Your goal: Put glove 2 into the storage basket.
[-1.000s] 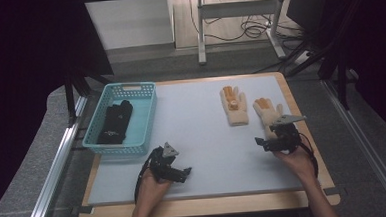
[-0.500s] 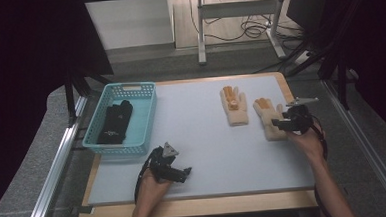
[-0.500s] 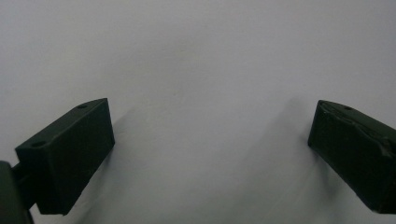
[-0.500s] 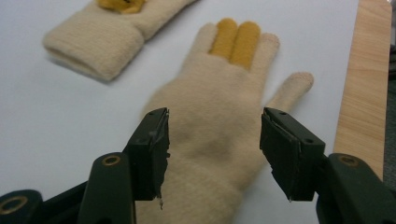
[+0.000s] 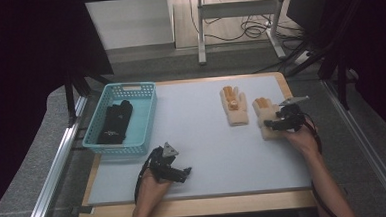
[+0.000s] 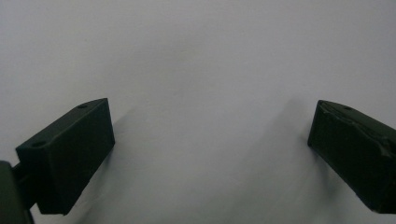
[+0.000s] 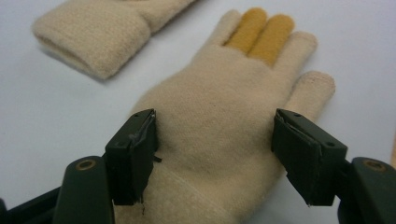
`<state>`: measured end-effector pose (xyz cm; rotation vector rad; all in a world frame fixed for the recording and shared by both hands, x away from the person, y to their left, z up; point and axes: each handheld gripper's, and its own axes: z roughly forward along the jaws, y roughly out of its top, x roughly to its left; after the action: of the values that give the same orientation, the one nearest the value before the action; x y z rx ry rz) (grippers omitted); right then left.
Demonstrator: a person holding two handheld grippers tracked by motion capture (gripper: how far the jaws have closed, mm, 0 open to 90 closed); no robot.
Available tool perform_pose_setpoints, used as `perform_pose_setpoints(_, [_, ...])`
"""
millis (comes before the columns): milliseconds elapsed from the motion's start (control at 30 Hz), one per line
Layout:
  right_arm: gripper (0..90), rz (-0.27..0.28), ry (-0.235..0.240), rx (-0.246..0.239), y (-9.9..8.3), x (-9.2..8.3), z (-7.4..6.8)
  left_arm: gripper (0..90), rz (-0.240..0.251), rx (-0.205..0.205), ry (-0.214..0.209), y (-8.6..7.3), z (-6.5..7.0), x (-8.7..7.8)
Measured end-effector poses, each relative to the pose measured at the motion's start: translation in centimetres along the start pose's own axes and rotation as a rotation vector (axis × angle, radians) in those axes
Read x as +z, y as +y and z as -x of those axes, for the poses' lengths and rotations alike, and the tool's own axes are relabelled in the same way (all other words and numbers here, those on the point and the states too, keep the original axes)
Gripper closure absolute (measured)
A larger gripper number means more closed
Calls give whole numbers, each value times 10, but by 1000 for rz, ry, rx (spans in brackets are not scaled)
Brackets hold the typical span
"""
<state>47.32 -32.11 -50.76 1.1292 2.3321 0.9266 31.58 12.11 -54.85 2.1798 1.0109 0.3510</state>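
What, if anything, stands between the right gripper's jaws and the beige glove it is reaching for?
Nothing visible. The right gripper has its open jaws down on either side of the near beige glove; the second beige glove lies apart.

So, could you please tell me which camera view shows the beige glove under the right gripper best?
The right gripper view: the beige glove lies close up between the open fingers, orange fingertips clear. The high view shows it small, partly behind the right gripper. The left gripper view faces bare table.

Both claws, left (image 5: 184,173) and right (image 5: 268,125), gape wide.
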Motion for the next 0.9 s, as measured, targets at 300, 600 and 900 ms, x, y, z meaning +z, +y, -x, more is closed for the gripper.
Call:
perform_pose_setpoints(300, [280,12,-1,-55,7,8,-15,8,0,0,0,0,0,0])
perform_pose_setpoints(600, [503,-39,6,27,11,19,-17,9,1,0,1,0,0,0])
perform_pose_setpoints(900, [600,-28,31,110,7,9,-15,9,0,1,1,0,0,0])
